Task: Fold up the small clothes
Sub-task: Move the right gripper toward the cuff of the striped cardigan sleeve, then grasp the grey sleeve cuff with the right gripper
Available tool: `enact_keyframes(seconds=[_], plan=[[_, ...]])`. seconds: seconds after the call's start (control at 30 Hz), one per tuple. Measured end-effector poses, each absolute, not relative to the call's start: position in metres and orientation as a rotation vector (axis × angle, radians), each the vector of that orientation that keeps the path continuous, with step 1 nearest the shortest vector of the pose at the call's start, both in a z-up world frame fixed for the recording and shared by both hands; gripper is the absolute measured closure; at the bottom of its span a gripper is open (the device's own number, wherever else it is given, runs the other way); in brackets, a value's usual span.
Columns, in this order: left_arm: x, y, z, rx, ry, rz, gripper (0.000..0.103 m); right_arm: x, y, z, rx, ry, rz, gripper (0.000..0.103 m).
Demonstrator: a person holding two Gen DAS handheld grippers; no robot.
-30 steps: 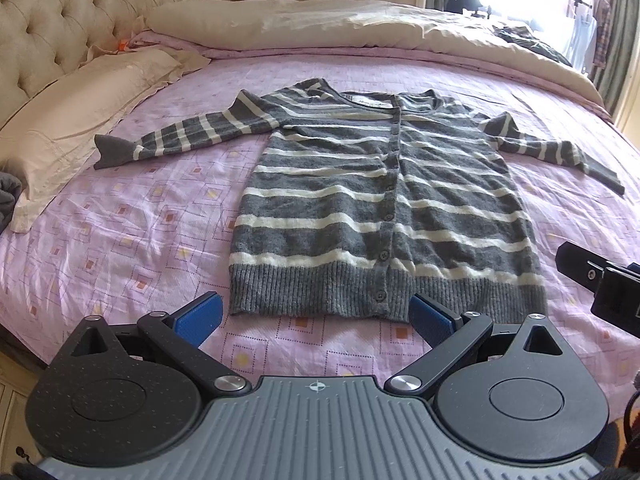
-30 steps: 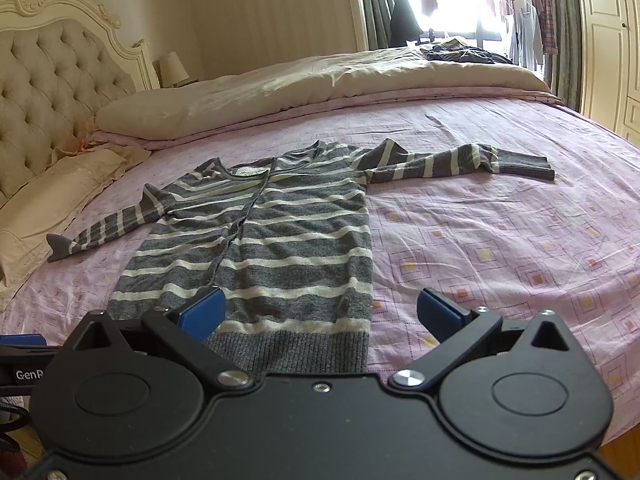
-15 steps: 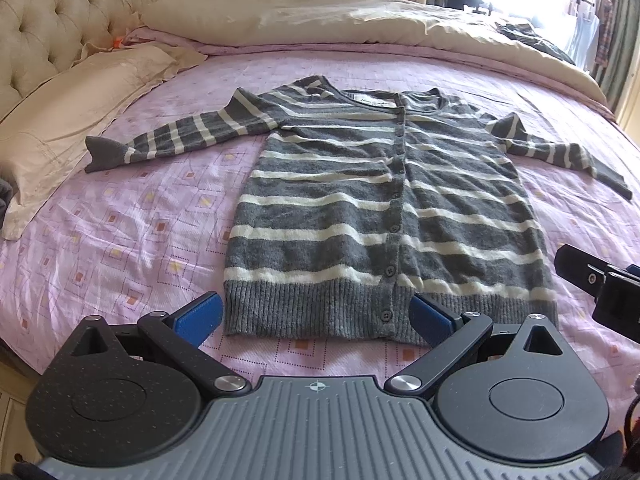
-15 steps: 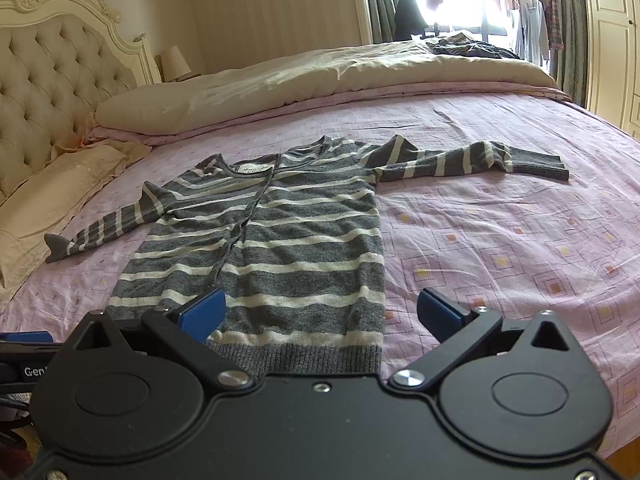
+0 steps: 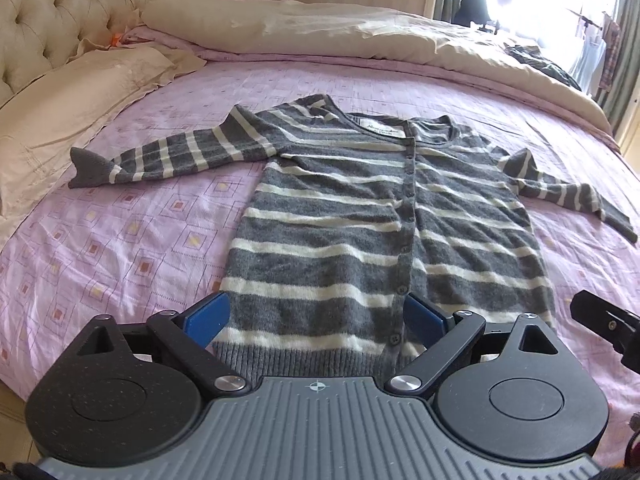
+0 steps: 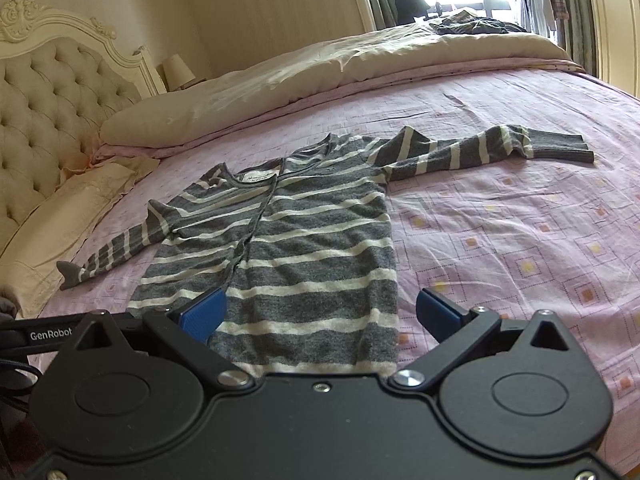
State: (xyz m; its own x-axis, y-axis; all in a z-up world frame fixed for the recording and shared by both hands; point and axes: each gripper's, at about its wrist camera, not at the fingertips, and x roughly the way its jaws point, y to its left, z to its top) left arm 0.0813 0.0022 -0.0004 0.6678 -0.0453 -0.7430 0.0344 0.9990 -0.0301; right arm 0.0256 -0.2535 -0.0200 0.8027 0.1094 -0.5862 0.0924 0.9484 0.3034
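A grey cardigan with white stripes lies flat and face up on the pink bedsheet, buttoned, both sleeves spread out to the sides. It also shows in the right wrist view. My left gripper is open and empty, hovering over the hem's left half. My right gripper is open and empty, over the hem's right corner. The left sleeve cuff points toward the pillow; the right sleeve cuff lies far right.
A cream pillow and tufted headboard are at the left. A rolled beige duvet lies across the far side with dark clothes on it. The bed's near edge is just below the grippers.
Both grippers have moved forward and lower over the cardigan's hem. The hem now lies between the fingers of each. Both stay open.
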Motion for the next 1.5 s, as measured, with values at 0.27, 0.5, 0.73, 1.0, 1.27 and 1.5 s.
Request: enact_keyframes(seconds=[0.27,0.5,0.73,1.0,1.27,1.5], plan=[[0.14,0.011,-0.005,-0.08,0.731,-0.11,0.011,0.072,-0.297,-0.026,0.39,0.664,0.025,0.015],[0.205,0.002,-0.029,0.016,0.716,-0.088,0.011,0.118,-0.383,-0.036,0.534,0.668,-0.11,0.024],[0.233,0.038,-0.057,-0.042,0.73,-0.079,0.012,0.143,-0.479,-0.042,0.557,0.593,-0.355,0.029],[0.235,0.064,-0.072,-0.051,0.755,-0.049,0.012,0.165,-0.551,-0.076,0.659,0.594,-0.469,0.033],[0.225,0.076,-0.078,-0.02,0.727,-0.078,0.012,0.183,-0.562,-0.09,0.656,0.613,-0.481,0.085],[0.222,0.093,-0.088,-0.047,0.7,-0.111,0.011,0.183,-0.556,-0.046,0.736,0.507,-0.431,0.086]])
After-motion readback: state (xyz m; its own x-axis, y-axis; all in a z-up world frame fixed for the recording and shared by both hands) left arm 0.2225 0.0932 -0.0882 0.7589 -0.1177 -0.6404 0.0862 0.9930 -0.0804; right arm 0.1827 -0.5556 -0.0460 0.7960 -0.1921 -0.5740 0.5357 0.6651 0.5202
